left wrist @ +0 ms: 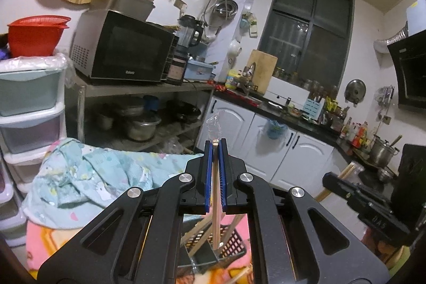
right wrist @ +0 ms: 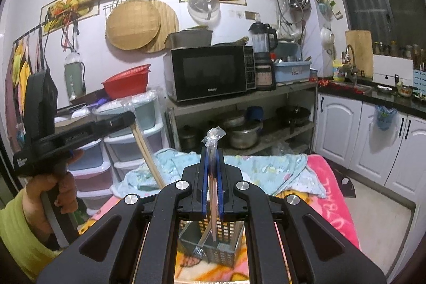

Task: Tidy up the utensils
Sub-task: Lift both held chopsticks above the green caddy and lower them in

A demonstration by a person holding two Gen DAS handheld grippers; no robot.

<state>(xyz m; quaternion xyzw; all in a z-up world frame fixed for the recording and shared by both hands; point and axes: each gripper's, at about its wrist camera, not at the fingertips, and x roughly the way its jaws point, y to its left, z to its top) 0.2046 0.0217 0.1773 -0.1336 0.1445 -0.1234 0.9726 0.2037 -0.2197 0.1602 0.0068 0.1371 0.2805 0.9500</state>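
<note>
Left tool and right tool each clamped on wrapped chopsticks above caddy; thin grip, pairs could pivot and miss compartment.

Two wrist fisheyes, facing the kitchen wall.
Each looks along its own fingers, slightly downward; both share the microwave shelf.

Two wrapped wooden chopstick pairs stand upright, tips down over a dark slotted basket holding more chopsticks.
</note>
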